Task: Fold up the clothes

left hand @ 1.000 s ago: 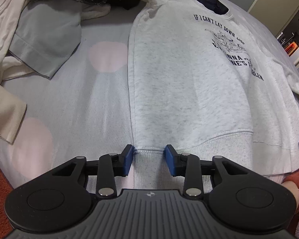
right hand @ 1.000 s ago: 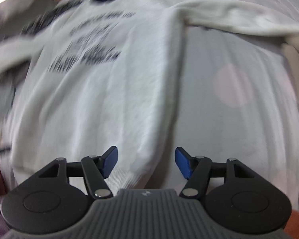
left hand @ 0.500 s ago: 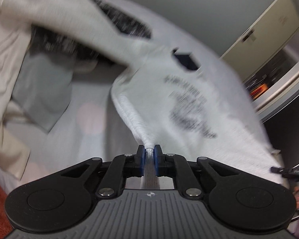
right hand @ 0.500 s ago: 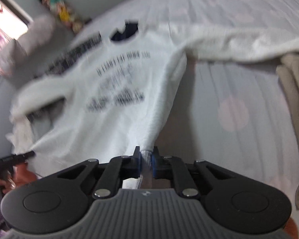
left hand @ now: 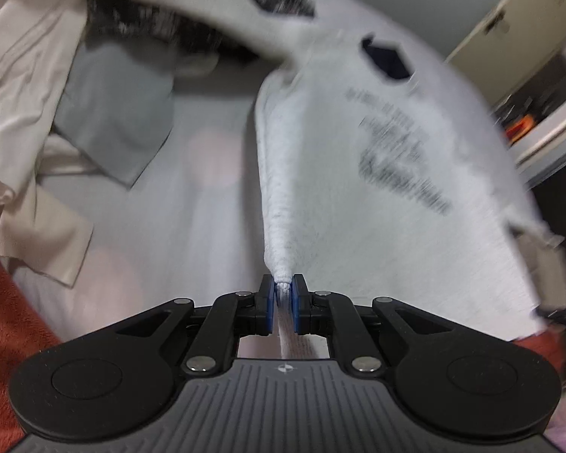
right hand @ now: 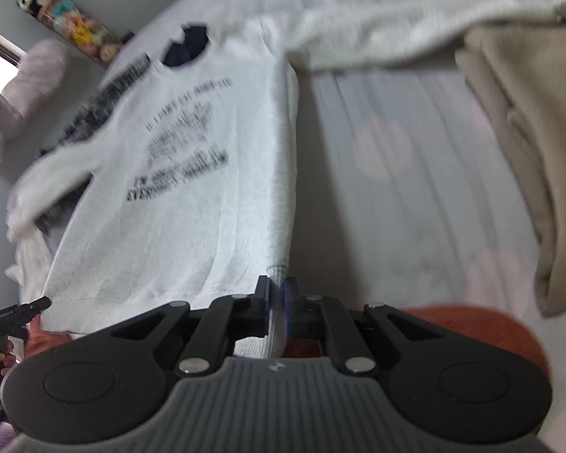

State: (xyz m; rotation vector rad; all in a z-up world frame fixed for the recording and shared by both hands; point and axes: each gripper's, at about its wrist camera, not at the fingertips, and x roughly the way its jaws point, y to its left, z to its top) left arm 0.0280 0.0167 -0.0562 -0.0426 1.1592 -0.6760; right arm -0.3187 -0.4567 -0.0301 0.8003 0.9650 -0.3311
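Currently the ribbed hem of the white printed sweatshirt (left hand: 358, 196) is being pinched by the left gripper (left hand: 283, 294), jaws clamped on the fabric. The opposite hem corner (right hand: 279, 268) is being gripped tight by the right gripper (right hand: 277, 294). Sweatshirt is being held stretched over the dotted bedsheet (right hand: 396, 188), beige garment (right hand: 528, 132) lying beside it, grey garment (left hand: 113, 120) on its other side.

Support: bed (right hand: 426, 204) with pale grey sheet, faint pink dots. Lying on it: white printed sweatshirt (right hand: 192, 173), hem end raised; beige garment (right hand: 528, 143) at right edge; grey cloth (left hand: 113, 113); cream garment (left hand: 22, 113); dark patterned item (left hand: 139, 26), possibly fabric, blurred.
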